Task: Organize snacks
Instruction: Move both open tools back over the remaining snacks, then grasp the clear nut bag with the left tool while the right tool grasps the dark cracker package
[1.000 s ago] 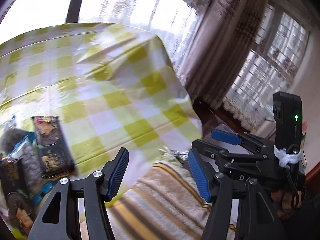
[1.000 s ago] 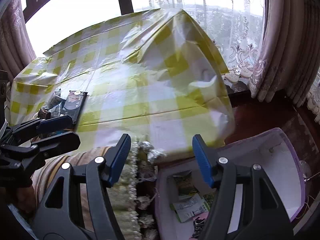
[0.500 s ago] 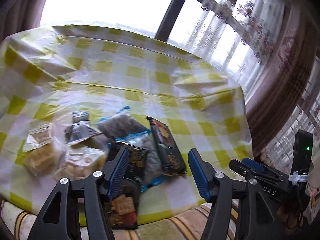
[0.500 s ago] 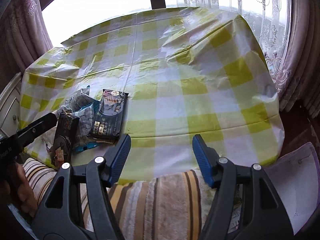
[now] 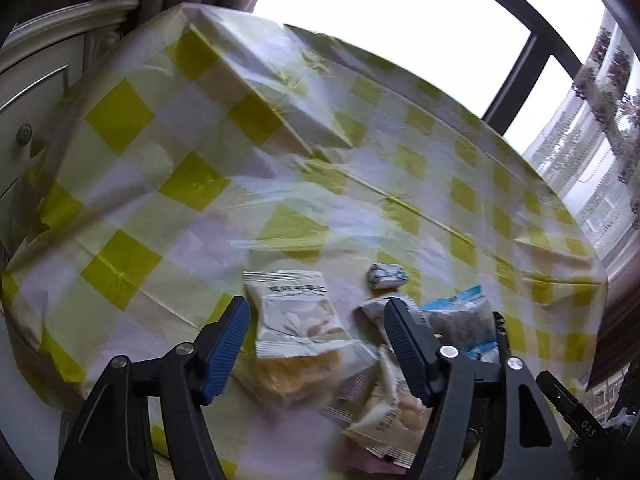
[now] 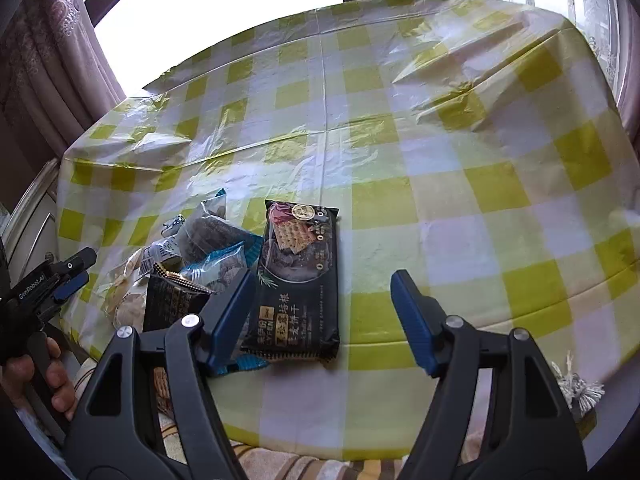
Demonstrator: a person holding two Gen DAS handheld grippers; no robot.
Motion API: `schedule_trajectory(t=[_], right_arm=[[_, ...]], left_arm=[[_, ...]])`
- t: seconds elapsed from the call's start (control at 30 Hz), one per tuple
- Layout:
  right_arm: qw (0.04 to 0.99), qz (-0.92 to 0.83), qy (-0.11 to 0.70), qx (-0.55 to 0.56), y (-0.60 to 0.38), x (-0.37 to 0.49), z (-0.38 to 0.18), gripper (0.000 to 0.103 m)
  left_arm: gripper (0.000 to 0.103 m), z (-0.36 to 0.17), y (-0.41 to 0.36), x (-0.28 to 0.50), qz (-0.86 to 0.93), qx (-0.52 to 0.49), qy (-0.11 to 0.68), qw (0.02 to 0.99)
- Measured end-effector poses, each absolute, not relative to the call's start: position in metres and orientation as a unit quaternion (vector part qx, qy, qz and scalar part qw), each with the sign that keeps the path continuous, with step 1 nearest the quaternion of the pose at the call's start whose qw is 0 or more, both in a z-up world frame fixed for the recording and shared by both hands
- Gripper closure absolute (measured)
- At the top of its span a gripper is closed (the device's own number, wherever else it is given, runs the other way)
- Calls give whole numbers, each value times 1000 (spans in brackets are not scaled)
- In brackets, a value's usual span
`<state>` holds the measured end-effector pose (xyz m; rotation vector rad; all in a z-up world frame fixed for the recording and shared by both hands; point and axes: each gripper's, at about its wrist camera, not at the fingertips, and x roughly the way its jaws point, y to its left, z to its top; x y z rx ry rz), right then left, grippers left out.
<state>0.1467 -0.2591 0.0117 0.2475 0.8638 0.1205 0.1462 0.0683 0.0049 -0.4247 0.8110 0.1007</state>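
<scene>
A pile of snack packs lies near the front left edge of a round table with a yellow-checked cloth (image 6: 400, 152). In the left wrist view my open, empty left gripper (image 5: 316, 344) hovers over a pale cracker pack (image 5: 292, 320); a second pale pack (image 5: 392, 412), a small silver-wrapped candy (image 5: 386, 275) and a blue-trimmed bag (image 5: 460, 320) lie to its right. In the right wrist view my open, empty right gripper (image 6: 324, 320) sits just right of a long black cracker pack (image 6: 296, 280), beside a smaller black pack (image 6: 172, 300) and clear bags (image 6: 212, 236).
A white cabinet (image 5: 36, 92) stands left of the table. Curtains (image 6: 52, 60) and bright windows ring the far side. A striped cloth (image 6: 280, 460) lies below the table's front edge. The left gripper also shows in the right wrist view (image 6: 52, 280).
Both grippers have swung left, away from the box beside the table and over the table. The snack pile came into view under the left gripper. Both stayed open.
</scene>
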Motion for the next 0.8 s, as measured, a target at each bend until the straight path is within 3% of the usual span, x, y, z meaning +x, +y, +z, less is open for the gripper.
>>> schedule_trajectory(t=[0.23,0.3,0.47,0.53,0.7,0.8], right_arm=[[893,59,432,110,-250,166,0,28],[893,61,435,100,-244,171,-2,20],[888,59,448,83,-235,180,-11,20],[883,53,460,81,-235,184,-16,20],[882,46,463,81,-236,187,-18,19],[884,33,462,60,-232,185,-19,25]], left_arm=[[30,-19,71,178,68,-215,443,867],[30,-25,69,183,77,-212,455,861],[31,-30,57,187,89,-161,461,868],[43,-29,55,186,94,-146,460,871],[46,-28,56,182,91,-140,451,877],[48,-28,55,177,86,-140,444,881]])
